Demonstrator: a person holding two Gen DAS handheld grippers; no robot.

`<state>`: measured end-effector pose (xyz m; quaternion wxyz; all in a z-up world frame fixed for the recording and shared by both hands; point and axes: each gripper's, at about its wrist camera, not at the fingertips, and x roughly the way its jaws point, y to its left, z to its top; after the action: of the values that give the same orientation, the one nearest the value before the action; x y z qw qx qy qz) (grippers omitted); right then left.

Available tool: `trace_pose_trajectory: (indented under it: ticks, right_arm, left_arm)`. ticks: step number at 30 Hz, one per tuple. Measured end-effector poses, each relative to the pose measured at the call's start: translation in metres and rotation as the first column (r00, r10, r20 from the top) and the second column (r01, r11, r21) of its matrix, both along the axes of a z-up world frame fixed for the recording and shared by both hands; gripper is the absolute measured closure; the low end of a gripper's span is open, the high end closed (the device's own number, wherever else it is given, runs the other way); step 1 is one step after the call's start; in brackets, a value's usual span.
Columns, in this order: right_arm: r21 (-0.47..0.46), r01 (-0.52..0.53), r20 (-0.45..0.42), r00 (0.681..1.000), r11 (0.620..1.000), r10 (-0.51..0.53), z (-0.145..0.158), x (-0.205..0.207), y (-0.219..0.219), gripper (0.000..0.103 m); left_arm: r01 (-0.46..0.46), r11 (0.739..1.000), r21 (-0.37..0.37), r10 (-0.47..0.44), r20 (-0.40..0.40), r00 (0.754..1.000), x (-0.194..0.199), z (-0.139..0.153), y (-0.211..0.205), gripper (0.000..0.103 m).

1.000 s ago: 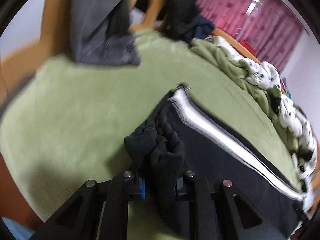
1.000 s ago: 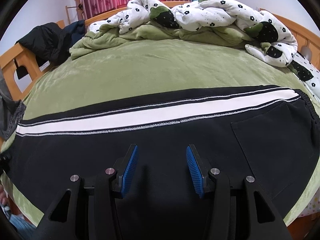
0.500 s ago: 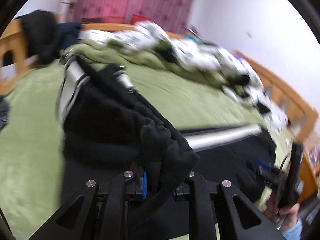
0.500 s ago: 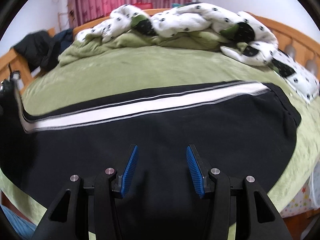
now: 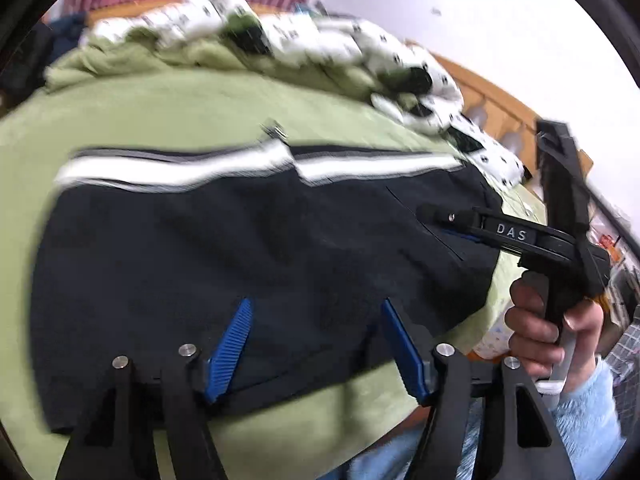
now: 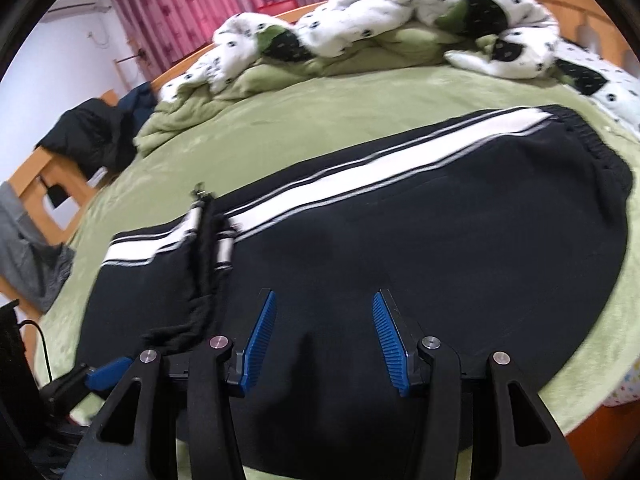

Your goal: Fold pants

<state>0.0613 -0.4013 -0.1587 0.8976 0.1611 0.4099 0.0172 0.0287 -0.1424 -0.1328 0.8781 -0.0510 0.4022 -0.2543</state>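
Gone from the left hand-held gripper [image 5: 314, 344] is the black cuff it was clamping a second ago; its blue pads are spreading apart right now with nothing pinched between them, only cloth lying below. That cuff end has come over onto the black track pants [image 6: 400, 248], which now lie folded across the green bed [image 6: 320, 120]. From the left: a grey garment [image 6: 28, 248] hangs off the wooden bed frame [image 6: 44, 176], dark clothes [image 6: 92, 136] pile at the corner, then the folded-over leg end, its ribbed cuff [image 6: 204, 248] running down toward the near edge. Across the middle, the white side stripe [image 6: 360, 176] runs up to the elastic waistband on the right. Right hand-held gripper [image 6: 324, 336] hovers over the black cloth, pads apart, gripping nothing. Far right in the left wrist view, a hand [image 5: 548, 328] in a fluffy blue sleeve [image 5: 588, 412] grips that tool's handle. Behind, a spotted white duvet [image 6: 400, 12] is heaped up.
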Motion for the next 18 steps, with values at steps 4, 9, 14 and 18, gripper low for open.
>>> trace_pose_trajectory:
  ticks: [4, 9, 14, 18]
  right_arm:
    - [0.107, -0.104, 0.027, 0.994, 0.989, 0.102, 0.004, 0.008, 0.025, 0.053]
    - [0.163, -0.231, 0.019, 0.973, 0.959, 0.231, 0.004, 0.014, 0.062, 0.053]
    - [0.121, -0.310, -0.072, 0.945, 0.943, 0.319, -0.011, 0.013, 0.101, 0.079]
    - [0.134, -0.297, 0.025, 0.955, 0.946, 0.296, 0.001, -0.007, 0.094, 0.094]
  left_arm:
    - [-0.127, 0.991, 0.040, 0.126, 0.025, 0.992, -0.015, 0.007, 0.055, 0.035]
    - [-0.253, 0.959, 0.130, 0.249, 0.049, 0.967, -0.037, 0.000, 0.112, 0.035]
    - [-0.296, 0.931, 0.215, 0.298, 0.026, 0.954, -0.044, -0.024, 0.138, 0.035]
    - [-0.293, 0.936, 0.198, 0.295, 0.021, 0.955, -0.039, -0.032, 0.135, 0.035]
